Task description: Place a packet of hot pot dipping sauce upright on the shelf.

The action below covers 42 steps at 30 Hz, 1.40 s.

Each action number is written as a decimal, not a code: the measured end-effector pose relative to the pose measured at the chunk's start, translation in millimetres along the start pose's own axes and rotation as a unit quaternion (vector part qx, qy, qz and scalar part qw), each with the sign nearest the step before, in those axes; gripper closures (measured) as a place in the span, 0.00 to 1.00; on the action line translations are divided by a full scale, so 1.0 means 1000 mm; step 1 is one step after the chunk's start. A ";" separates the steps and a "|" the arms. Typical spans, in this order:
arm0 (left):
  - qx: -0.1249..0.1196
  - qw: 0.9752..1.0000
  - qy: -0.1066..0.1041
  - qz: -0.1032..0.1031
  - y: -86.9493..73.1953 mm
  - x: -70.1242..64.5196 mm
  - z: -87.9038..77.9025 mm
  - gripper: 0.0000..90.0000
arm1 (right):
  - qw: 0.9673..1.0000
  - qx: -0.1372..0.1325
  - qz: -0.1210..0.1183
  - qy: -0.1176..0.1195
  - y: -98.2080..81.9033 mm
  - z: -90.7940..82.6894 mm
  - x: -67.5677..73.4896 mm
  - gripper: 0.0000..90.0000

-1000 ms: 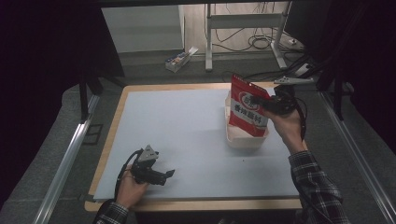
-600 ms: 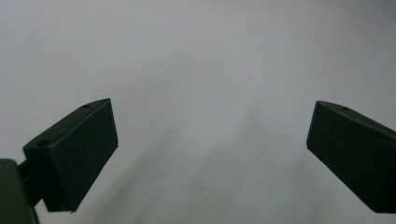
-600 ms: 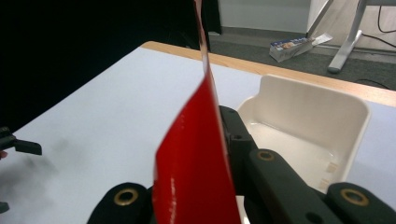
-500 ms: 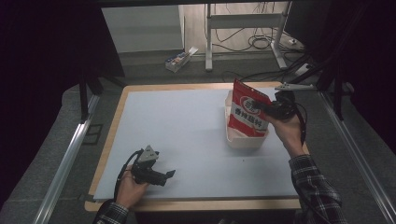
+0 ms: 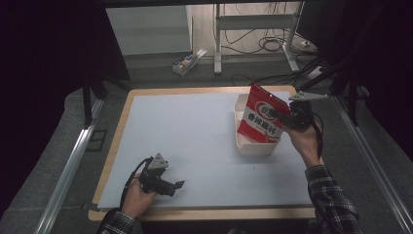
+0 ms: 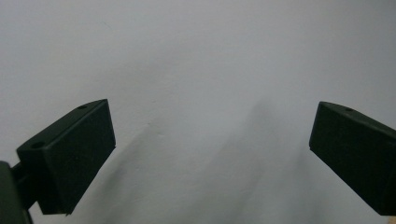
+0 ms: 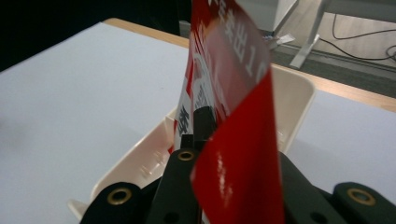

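**A:** What have you got in each hand right now?

**B:** My right gripper (image 5: 288, 118) is clamped down on the edge of a red snack pouch (image 5: 263, 116). In the right gripper view the jaws are pinched together with only the thin red film (image 7: 233, 154) between them. The left gripper (image 5: 171, 185) rests low on the pale table mat (image 5: 185, 131) near the front edge, jaws spread wide with nothing between them; in the left gripper view both black pads (image 6: 74, 154) frame bare mat.

**A:** And where is the pouch?

**B:** It's standing tilted, its bottom edge down inside the cream plastic tray (image 5: 256, 144) at the right side of the table, its top corner leaning away from my hand. I'm holding it by its right edge, so most of the printed face is turned toward the middle of the table.

**A:** So which step is this?

**B:** I'd call it placing: the pouch is going into the tray and looks nearly there. I can't tell whether its bottom already rests on the tray floor, since the near wall hides it.

**A:** What does the next move need?

**B:** As I judge it, a little more lowering until the pouch settles, then letting the jaws part and drawing my hand back to the right without dragging the film. The pouch is light and floppy, so it may tip against the tray wall once I let go. The left hand has no work here.
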<state>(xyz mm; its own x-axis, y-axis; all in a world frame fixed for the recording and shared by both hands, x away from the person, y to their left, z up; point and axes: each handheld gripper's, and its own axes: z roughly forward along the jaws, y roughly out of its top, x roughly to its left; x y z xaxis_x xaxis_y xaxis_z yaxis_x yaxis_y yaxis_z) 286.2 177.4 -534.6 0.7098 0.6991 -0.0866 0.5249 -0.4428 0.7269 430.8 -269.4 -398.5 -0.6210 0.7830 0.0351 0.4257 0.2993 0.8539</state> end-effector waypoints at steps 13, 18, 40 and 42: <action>-0.018 1.000 0.013 0.002 0.001 -0.001 -0.004 0.03 | 1.000 0.009 0.004 -0.012 0.001 -0.001 0.002 0.50; -0.024 0.999 0.023 0.010 0.002 -0.002 -0.007 0.03 | 0.999 0.021 -0.022 -0.013 -0.001 0.000 0.008 0.28; -0.038 0.999 0.025 0.007 0.003 -0.002 -0.012 0.05 | 0.998 0.042 -0.043 -0.004 -0.012 -0.004 0.020 0.04; -0.038 0.999 0.025 0.004 0.003 -0.002 -0.012 0.05 | 0.998 0.041 -0.046 -0.007 -0.014 -0.005 0.022 0.04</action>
<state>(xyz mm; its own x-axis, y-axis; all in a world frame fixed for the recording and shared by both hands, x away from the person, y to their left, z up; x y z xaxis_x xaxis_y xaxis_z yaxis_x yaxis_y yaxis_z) 280.6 181.3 -524.7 0.6882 0.7240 -0.0472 0.4804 -0.4061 0.7774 407.8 -259.3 -406.9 -0.6512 0.7574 -0.0482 0.4209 0.4133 0.8075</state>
